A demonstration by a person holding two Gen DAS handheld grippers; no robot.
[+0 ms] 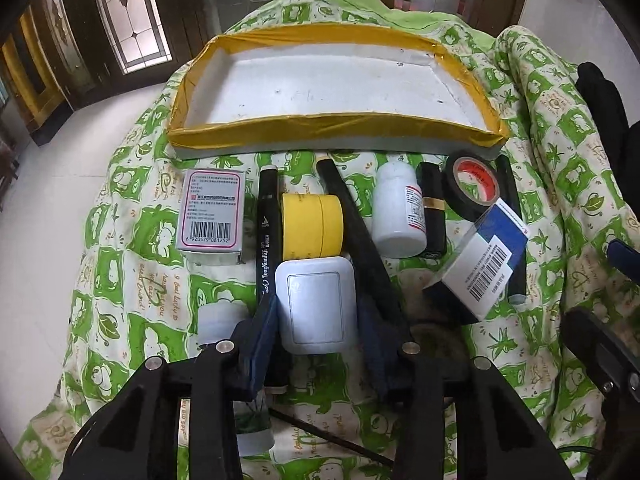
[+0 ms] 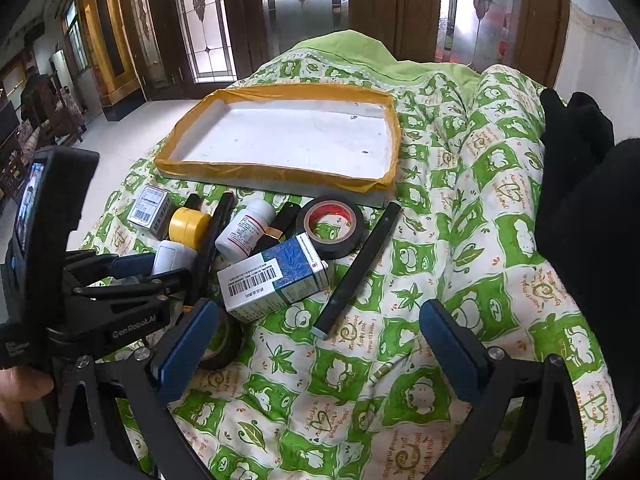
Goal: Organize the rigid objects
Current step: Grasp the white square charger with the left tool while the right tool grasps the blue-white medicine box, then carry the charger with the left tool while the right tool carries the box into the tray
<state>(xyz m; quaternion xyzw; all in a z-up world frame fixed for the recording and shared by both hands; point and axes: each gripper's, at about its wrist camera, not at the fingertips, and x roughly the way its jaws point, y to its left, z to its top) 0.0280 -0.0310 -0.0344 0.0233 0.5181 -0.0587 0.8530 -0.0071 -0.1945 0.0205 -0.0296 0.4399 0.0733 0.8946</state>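
A green-and-white quilt [image 1: 132, 216] covers the surface under everything. Ahead of both claws, at the far end of the clutter, lies the shallow white tray [image 1: 332, 32] with a yellow-taped rim, nothing in it. Just ahead and right of the left claw [image 1: 318, 320] a blue-and-white carton [image 1: 486, 264] leans tilted, with a black tape roll [image 1: 472, 184] beyond it. A grey medicine box [image 1: 212, 216] sits ahead to the left, a white pill bottle [image 1: 398, 212] ahead to the right, and a yellow tape roll [image 1: 312, 226] straight ahead. The left claw is narrowed around a white rounded case [image 1: 316, 306], its blue pads at the case's two sides; whether they press on it I cannot tell. A black marker [image 1: 266, 232] runs along the left finger. The right claw [image 2: 320, 344] stands wide with nothing between its fingers, a dark pen [image 2: 362, 268] just ahead of it.
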